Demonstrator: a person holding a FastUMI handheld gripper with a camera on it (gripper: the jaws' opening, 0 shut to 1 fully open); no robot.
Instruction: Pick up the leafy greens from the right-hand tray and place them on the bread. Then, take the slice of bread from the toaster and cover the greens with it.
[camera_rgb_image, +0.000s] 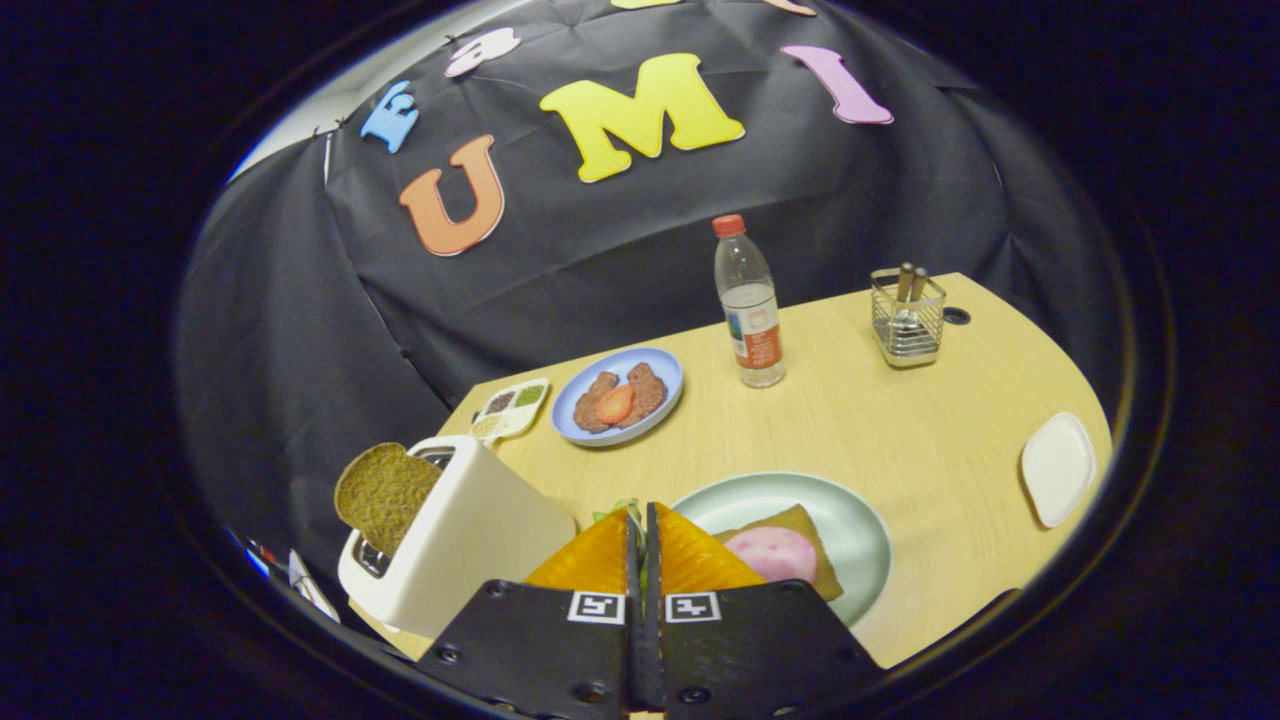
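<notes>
My gripper (640, 545) shows two wedge-shaped fingers (590, 560) with finely ribbed faces, tapering to a point ahead. Behind them I see two flat, dark angular plates (540, 645), one per side, each dotted with round screw heads near the corners. Each plate carries a small square black-and-white marker (596, 607) near the seam between them.

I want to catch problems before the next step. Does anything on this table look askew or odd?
Only small things. The bread slice leans sideways out of the toaster rather than standing upright. The gripper is shut on the leafy greens, barely a sliver showing above its fingers. Nothing looks spilled or damaged.
</notes>
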